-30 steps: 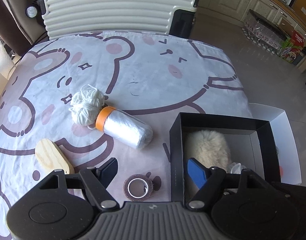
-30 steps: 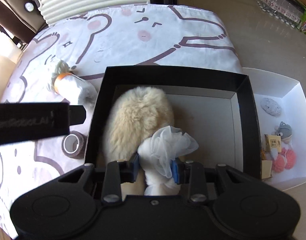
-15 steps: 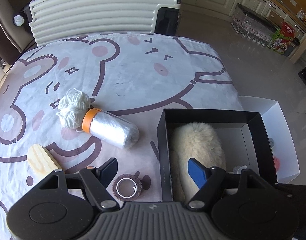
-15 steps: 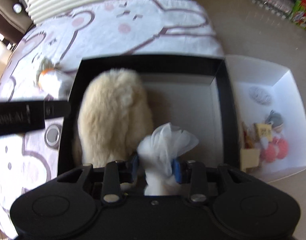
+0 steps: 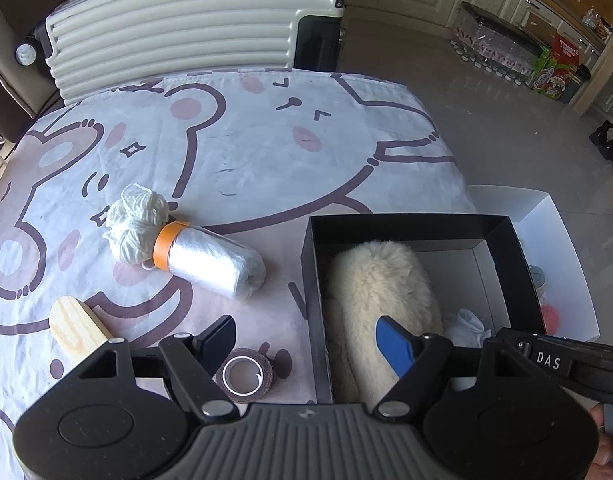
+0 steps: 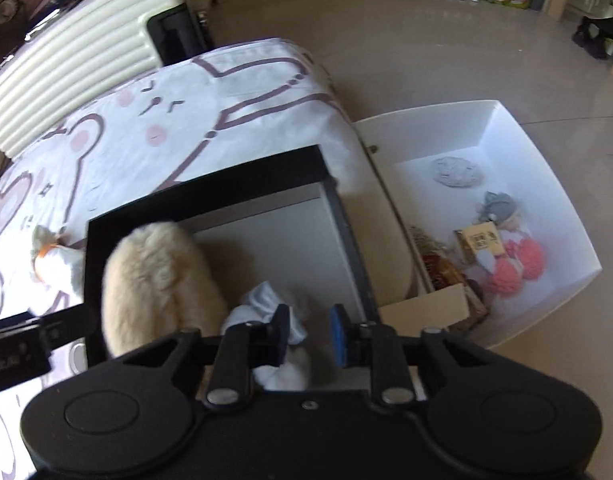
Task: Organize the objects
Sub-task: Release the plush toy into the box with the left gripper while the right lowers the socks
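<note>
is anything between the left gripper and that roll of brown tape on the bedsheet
Nothing visible does. The tape roll lies on the sheet just below the open left gripper, beside the black box wall, with bare cloth around it.

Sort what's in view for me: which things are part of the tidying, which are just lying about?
Job: black box; fluffy toy and white mesh pouf in it; yarn ball, plastic roll, tape roll, wooden block on the cloth.

Lying about: suitcase; white box of trinkets.

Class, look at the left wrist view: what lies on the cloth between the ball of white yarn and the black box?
A clear plastic roll with an orange band, touching the yarn and short of the black box.
</note>
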